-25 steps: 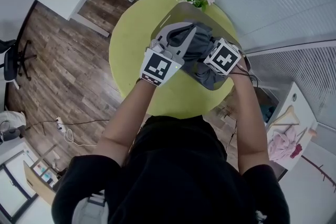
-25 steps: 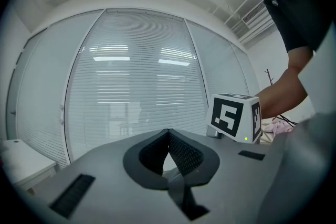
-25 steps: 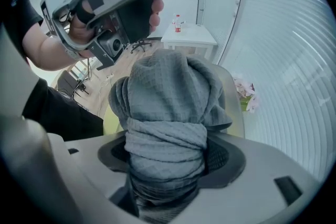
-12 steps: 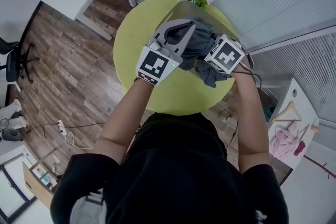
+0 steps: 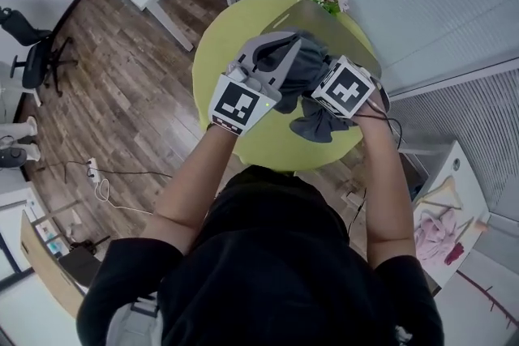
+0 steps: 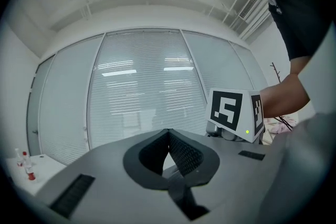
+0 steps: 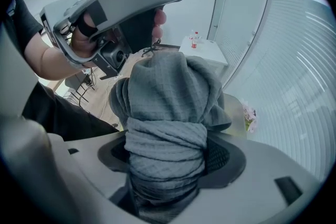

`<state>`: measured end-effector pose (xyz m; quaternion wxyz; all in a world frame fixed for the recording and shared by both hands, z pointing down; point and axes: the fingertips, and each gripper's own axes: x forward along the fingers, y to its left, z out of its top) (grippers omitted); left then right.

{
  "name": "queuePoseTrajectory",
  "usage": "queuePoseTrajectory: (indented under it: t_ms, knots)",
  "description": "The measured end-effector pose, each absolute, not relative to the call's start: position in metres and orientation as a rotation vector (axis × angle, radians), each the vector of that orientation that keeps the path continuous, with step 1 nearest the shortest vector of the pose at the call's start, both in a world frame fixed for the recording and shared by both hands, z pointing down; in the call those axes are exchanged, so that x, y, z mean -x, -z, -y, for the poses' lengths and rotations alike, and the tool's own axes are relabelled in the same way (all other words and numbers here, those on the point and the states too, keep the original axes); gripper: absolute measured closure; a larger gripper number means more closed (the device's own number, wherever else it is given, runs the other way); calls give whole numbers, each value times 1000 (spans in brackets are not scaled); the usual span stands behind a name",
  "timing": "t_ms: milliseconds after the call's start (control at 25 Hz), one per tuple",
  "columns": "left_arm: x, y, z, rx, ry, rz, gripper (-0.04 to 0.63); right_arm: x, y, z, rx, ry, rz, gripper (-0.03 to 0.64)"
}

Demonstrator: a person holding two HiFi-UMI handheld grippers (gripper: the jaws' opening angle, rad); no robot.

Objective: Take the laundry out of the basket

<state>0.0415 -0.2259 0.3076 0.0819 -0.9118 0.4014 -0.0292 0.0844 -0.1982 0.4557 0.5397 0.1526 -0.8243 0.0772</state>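
Both forearms bare and stretched forward, side by side: left arm (image 5: 188, 186), right arm (image 5: 381, 174). Our left gripper (image 6: 169, 136) has its jaws closed tip to tip, nothing between them. Our right gripper (image 7: 168, 150) has its jaws clamped on a bunched grey cloth (image 7: 168, 92), pads pressing from both sides. We hold the grippers close together, angled toward each other

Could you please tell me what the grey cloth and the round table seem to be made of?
Grey cloth: soft woven fabric, probably cotton, matte; fine grid weave and bunched folds.
Round table: smooth, matte yellow-green top, likely painted or laminated; material underneath unclear.
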Motion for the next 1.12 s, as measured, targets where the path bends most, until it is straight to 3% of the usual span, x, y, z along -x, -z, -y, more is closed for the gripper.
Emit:
queuePoseTrajectory:
  t_ms: [520,1120]
  knots:
    - [32,-316,163,2642,125,-1410,592,-7,-470,139,-240,-113,2001,262]
    - [92,-394,145,2823,199,-1187,592,50,-544,99,-352,-235,1917,262]
